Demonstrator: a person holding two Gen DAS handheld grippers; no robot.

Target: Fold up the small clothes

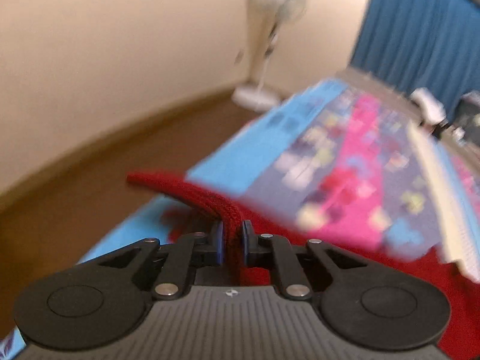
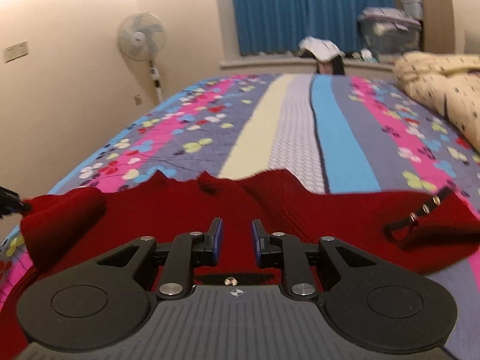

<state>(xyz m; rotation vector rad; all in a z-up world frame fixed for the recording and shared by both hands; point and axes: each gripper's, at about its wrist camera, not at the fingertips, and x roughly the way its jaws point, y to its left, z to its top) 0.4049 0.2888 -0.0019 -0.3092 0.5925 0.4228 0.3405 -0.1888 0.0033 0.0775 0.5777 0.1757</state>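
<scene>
Two grippers over one red knit garment (image 2: 186, 210), which lies spread across the near end of the bed (image 2: 294, 126), on a striped, flower-print bedspread.

Left gripper (image 1: 233, 240): jaws closed tight on a raised fold of the red knit; fabric fills the gap betw. the blue pads and arcs up and away to the left. Left wrist view is heavily motion-blurred, so bedspread detail there is smeared. The rest of the garment trails off to the lower right of that view.

Right gripper (image 2: 235, 241): jaws partly open, nothing held betw. the pads; red knit visible through the gap, directly below. Can't tell if the tips touch the cloth.

In the right wrist view, a black strap w/ three metal snaps (image 2: 417, 214) sits on the garment's right part. The left corner of the garment is lifted and bunched, w/ a dark tip of the other tool at the frame's left edge.

Bkgd: pedestal fan (image 2: 141, 37) by the wall, blue curtain (image 2: 300, 9) behind the bed, cream patterned duvet (image 2: 441, 90) at the far right of the bed.
</scene>
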